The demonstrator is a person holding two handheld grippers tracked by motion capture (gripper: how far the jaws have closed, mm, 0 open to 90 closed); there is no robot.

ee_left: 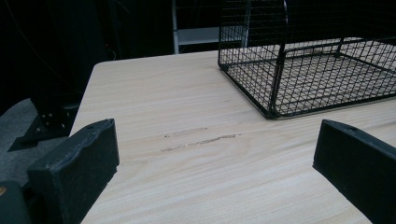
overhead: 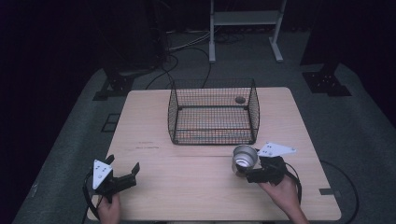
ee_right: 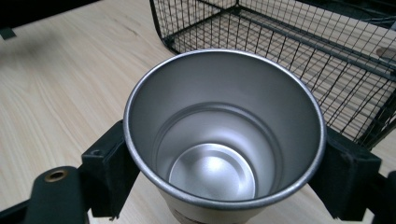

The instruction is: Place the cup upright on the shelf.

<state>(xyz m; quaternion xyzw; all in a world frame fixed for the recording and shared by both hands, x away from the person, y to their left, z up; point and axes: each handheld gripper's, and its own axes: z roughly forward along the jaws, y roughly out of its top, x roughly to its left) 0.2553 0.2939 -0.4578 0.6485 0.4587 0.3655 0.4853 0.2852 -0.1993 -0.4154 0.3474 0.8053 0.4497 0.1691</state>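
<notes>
An empty metal cup (overhead: 244, 158) stands upright at the table's front right, just ahead of the black wire basket (overhead: 212, 112). My right gripper (overhead: 243, 170) is shut on the cup. In the right gripper view the cup's open mouth (ee_right: 224, 135) sits between the two black jaws, which press on its sides. My left gripper (overhead: 123, 164) is at the front left of the table, open, with nothing in it. In the left gripper view its jaws stand wide apart over bare wood (ee_left: 217, 168), with the basket (ee_left: 275, 60) ahead to the right.
The pale wooden table (overhead: 187, 186) has faint scuff marks (ee_left: 201, 140) left of the basket. A small dark round spot (overhead: 240, 99) shows at the basket's far right corner. Cables and a white metal stand (overhead: 245, 18) are on the floor beyond the table.
</notes>
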